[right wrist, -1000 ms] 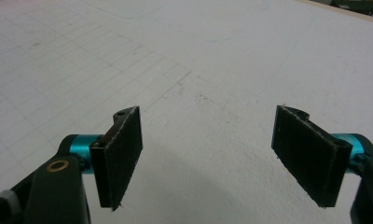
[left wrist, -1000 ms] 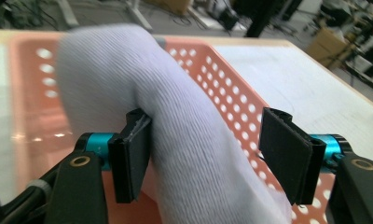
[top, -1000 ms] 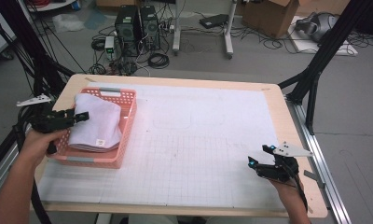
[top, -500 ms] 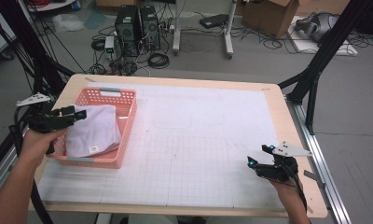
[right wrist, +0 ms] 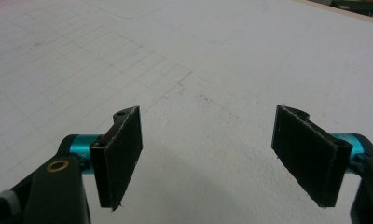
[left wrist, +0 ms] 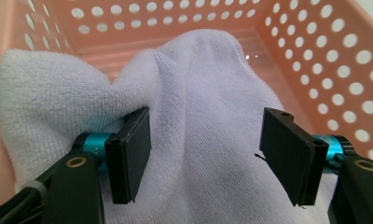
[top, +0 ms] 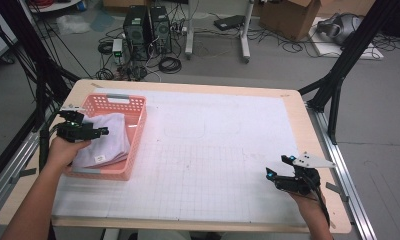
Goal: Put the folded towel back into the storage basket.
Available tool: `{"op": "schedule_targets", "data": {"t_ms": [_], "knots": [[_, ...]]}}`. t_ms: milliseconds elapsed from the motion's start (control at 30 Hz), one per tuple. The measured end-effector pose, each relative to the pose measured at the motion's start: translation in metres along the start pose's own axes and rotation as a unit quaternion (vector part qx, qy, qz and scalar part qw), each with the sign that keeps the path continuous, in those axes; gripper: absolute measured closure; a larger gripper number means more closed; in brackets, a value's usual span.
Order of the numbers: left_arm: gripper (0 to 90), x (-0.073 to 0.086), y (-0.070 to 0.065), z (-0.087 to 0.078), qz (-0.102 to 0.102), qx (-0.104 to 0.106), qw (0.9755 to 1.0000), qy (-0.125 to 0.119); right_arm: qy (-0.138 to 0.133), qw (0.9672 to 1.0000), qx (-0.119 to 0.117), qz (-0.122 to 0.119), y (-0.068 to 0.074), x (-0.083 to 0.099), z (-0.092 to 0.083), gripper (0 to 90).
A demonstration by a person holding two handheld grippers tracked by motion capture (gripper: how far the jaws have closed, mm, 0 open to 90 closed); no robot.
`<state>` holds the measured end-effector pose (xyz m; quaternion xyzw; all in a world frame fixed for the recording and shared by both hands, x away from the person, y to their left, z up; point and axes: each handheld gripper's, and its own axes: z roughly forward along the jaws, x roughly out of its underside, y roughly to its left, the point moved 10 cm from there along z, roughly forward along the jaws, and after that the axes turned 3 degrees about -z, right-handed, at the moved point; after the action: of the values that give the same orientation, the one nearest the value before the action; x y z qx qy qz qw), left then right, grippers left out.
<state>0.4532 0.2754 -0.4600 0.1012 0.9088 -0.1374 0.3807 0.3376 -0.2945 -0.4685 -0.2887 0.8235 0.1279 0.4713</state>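
A folded white terry towel is lodged in the pink perforated plastic basket, straddled but ungripped by the left gripper, jaws open; the right gripper is held open-jawed over the worktop, nothing yet lifted.

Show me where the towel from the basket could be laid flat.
The mat is bare from the basket across to the right gripper, up to the far edge. Crowded: the basket, where the towel and left gripper sit.
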Motion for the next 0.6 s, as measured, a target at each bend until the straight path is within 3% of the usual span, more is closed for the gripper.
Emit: {"op": "schedule_targets", "data": {"t_ms": [200, 333, 433, 533, 600], "knots": [[33.6, 0.003, -0.010, 0.017, -0.002, 0.019, 0.9998, 0.010, 0.001, 1.0000, -0.001, 0.000, 0.001, 0.000, 0.000, 23.4], [34.5, 0.001, -0.018, 0.023, 0.003, 0.038, 0.9993, -0.001, 0.001, 1.0000, -0.001, 0.003, 0.001, 0.001, -0.001, 23.4], [37.0, -0.001, -0.028, 0.025, 0.008, 0.069, 0.9975, -0.013, 0.002, 1.0000, -0.001, 0.001, 0.000, 0.001, -0.001, 23.4], [39.5, -0.003, -0.038, 0.026, 0.011, 0.103, 0.9943, -0.025, 0.001, 1.0000, -0.002, -0.001, 0.000, 0.001, 0.000, 23.4], [40.6, -0.006, -0.042, 0.025, 0.020, 0.112, 0.9929, -0.035, 0.002, 1.0000, -0.001, -0.002, 0.000, 0.001, 0.000, 23.4]]}}
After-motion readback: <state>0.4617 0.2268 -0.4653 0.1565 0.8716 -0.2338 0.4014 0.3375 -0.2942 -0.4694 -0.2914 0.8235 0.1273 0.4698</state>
